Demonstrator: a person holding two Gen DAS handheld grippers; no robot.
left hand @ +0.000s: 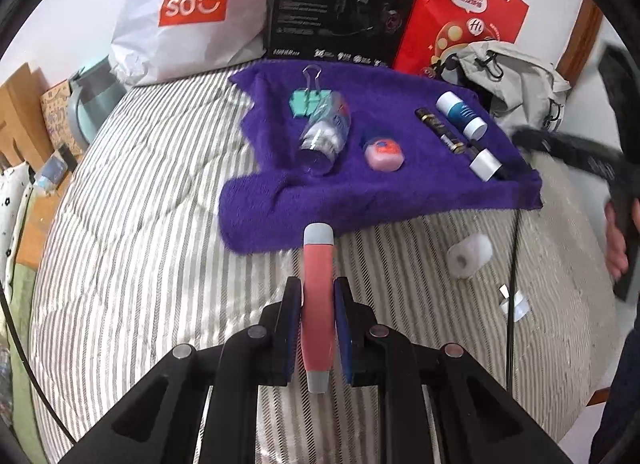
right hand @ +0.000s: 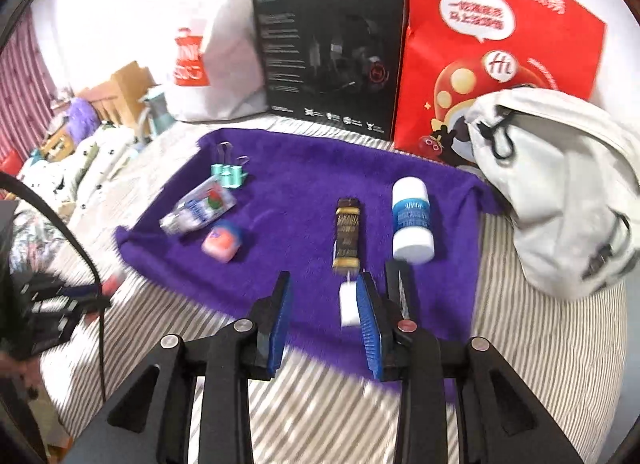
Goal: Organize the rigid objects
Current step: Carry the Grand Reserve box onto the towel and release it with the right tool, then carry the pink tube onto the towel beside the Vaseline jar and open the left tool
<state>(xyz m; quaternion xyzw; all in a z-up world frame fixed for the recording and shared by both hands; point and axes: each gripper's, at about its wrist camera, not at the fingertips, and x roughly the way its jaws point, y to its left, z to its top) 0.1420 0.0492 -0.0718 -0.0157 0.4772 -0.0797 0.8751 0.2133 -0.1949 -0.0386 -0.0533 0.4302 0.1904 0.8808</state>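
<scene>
The left tongs (left hand: 318,328) are clamped on a pink marker with grey ends (left hand: 318,304). The grip sits at the marker's middle, the marker lying along the fingers with one grey end pointing forward toward the near edge of the purple towel (left hand: 360,192). A mid-body grip of this kind keeps the marker balanced and leaves the tip free, which suits laying it down on the towel beside the other items; that reading is a judgement.

The right tongs (right hand: 322,320) stand apart, holding nothing. They hover over the towel's near edge, with the white cap of a dark pen (right hand: 349,304) lying just inside the right finger (right hand: 370,328); whether pad and cap touch cannot be told, as the view is blurred.

On the towel, toward its right edge, three long items lie roughly parallel: the dark pen, a black-and-gold bar (right hand: 347,238) and a white tube with a blue band (right hand: 412,220). The alignment suggests deliberate sorting by shape. Toward the left edge lie a clear plastic bottle (left hand: 326,136) on its side, teal binder clips (left hand: 310,98) touching it at the far end, and a small pink box (left hand: 384,152) near the middle.

The towel rests on a striped bed cover (left hand: 140,204). Off the towel, near the bed's right edge, lies a small white roll (left hand: 470,256), well apart from the sorted group and apparently not yet collected. A white bag, a black box, a red bag and a grey backpack stand along the bed's far edge.
</scene>
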